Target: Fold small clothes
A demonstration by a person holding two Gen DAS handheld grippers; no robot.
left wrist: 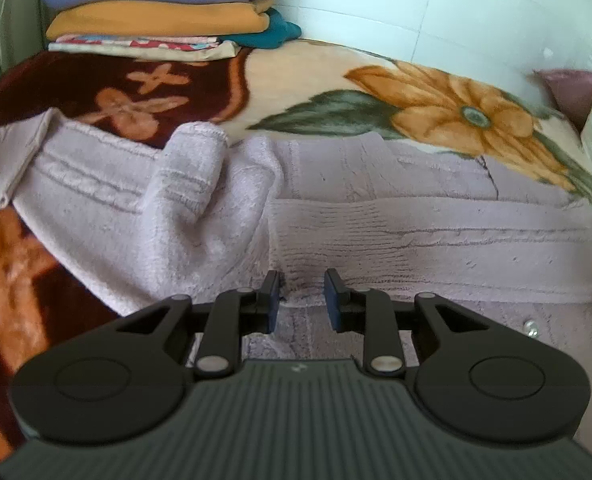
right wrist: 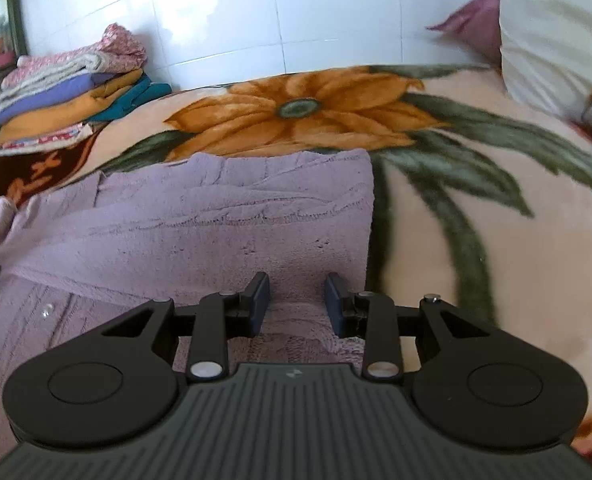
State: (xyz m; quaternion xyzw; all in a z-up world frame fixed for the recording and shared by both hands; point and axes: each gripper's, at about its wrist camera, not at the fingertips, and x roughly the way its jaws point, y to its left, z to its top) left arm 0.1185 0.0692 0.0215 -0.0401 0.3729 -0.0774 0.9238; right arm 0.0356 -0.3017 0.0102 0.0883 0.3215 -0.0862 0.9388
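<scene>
A lilac knitted garment [left wrist: 395,216] lies spread on a floral blanket, with a sleeve [left wrist: 192,168] bunched up and a flap turned over at its left. It also shows in the right wrist view [right wrist: 224,224], folded over with a straight right edge. My left gripper [left wrist: 301,300] is open just above the garment's near part, nothing between the jaws. My right gripper [right wrist: 297,302] is open over the garment's near right corner, holding nothing.
A stack of folded clothes [left wrist: 160,12] stands at the back left on the blanket; it also shows in the right wrist view [right wrist: 72,92]. The floral blanket [right wrist: 475,208] extends to the right. A white pillow [right wrist: 555,28] and a tiled wall [right wrist: 256,12] lie behind.
</scene>
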